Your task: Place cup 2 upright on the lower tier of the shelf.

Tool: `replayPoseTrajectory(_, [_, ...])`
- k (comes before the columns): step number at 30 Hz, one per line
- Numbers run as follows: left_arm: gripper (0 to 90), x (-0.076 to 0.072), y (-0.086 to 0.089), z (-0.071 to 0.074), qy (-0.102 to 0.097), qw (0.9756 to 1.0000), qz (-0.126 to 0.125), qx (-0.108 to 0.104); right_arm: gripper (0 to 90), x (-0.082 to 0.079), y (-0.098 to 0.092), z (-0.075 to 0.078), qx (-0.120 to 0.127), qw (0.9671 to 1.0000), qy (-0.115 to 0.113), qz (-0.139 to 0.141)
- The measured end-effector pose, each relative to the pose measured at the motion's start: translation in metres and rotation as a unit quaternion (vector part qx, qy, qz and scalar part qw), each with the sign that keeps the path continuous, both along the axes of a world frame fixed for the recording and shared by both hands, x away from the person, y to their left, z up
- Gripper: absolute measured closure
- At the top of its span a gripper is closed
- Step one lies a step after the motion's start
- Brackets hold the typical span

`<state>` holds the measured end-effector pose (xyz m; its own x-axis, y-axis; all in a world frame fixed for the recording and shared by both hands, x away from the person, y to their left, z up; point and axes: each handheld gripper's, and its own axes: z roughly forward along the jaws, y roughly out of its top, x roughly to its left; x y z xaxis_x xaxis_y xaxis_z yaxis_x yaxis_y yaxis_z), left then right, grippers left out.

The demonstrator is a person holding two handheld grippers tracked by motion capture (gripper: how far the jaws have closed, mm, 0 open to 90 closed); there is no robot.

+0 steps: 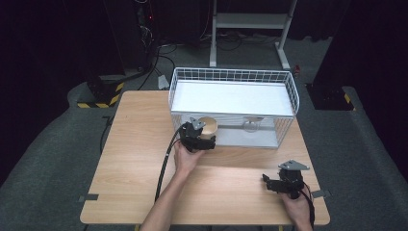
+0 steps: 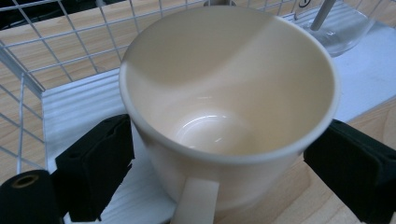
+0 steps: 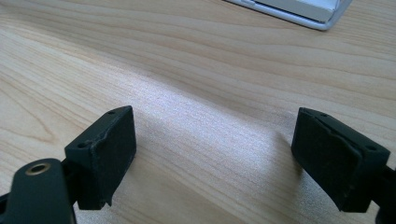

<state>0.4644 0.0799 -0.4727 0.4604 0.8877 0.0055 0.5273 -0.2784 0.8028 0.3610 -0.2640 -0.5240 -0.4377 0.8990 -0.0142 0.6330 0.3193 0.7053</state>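
Wire basket w/ white floor sits at the table's far edge — landmark. Cream mug is at its near-left front wall, pinched by the left gripper, pads on opposite sides of the mug. Clear glass stands inside the basket, right of the mug. Risk: smooth glazed wall could slip or tilt in the pads, or rim clips the wire on the way in. Right gripper, well clear near the table's front-right — jaws spread, empty.

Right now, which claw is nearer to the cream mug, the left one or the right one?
Left. The left claw has the cream mug between its pads, at the wire basket. The right claw is open above bare table, far from the mug.
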Motion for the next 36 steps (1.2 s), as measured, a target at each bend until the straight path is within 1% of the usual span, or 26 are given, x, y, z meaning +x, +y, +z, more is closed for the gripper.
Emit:
replayPoseTrajectory(5, [11.4,-0.005,0.002,-0.002,0.005,1.0,0.001,0.0,14.3,0.0,0.0,0.0,0.0,1.0,0.0,0.0])
replayPoseTrajectory(8, [13.7,-0.008,0.003,-0.004,0.006,1.0,0.001,0.004,14.2,0.0,0.0,0.0,0.0,1.0,0.0,0.0])
replayPoseTrajectory(13, [16.3,-0.011,0.007,-0.007,0.009,1.0,0.003,-0.003,14.2,0.0,0.0,0.0,0.0,1.0,0.0,0.0])
replayPoseTrajectory(16, [17.8,-0.013,0.007,-0.008,0.01,0.9999,0.003,0.001,14.2,0.0,0.0,0.0,0.0,1.0,0.0,0.0])
replayPoseTrajectory(17, [20.1,-0.014,0.007,-0.009,0.009,0.9999,0.003,0.002,14.2,0.0,0.0,0.0,0.0,1.0,0.0,0.0])
replayPoseTrajectory(19, [20.8,-0.015,0.007,-0.009,0.01,0.9999,0.002,0.005,14.3,0.0,0.0,0.0,0.0,1.0,0.0,0.0])
replayPoseTrajectory(22, [24.7,-0.017,0.005,-0.01,0.01,0.9999,0.002,0.01,14.2,0.0,0.0,0.0,0.0,1.0,0.0,0.0])
replayPoseTrajectory(25, [25.6,-0.017,0.004,-0.011,0.01,0.9998,0.003,0.015,14.2,0.0,0.0,0.0,0.0,1.0,0.0,0.0])
replayPoseTrajectory(27, [28.7,-0.017,0.004,-0.011,0.009,0.9998,0.003,0.019,14.3,0.0,0.0,0.0,0.0,1.0,0.0,0.0])
replayPoseTrajectory(28, [28.7,-0.017,0.004,-0.011,0.009,0.9998,0.003,0.019,14.3,0.0,0.0,0.0,0.0,1.0,0.0,0.0])
replayPoseTrajectory(29, [30.5,-0.017,0.004,-0.011,0.007,0.9998,0.003,0.02,14.2,0.0,0.0,0.0,0.0,1.0,0.0,0.0])
replayPoseTrajectory(36, [33.8,-0.012,-0.001,-0.01,0.007,0.9995,0.012,0.028,14.2,0.0,0.0,0.0,0.0,1.0,0.0,0.0])
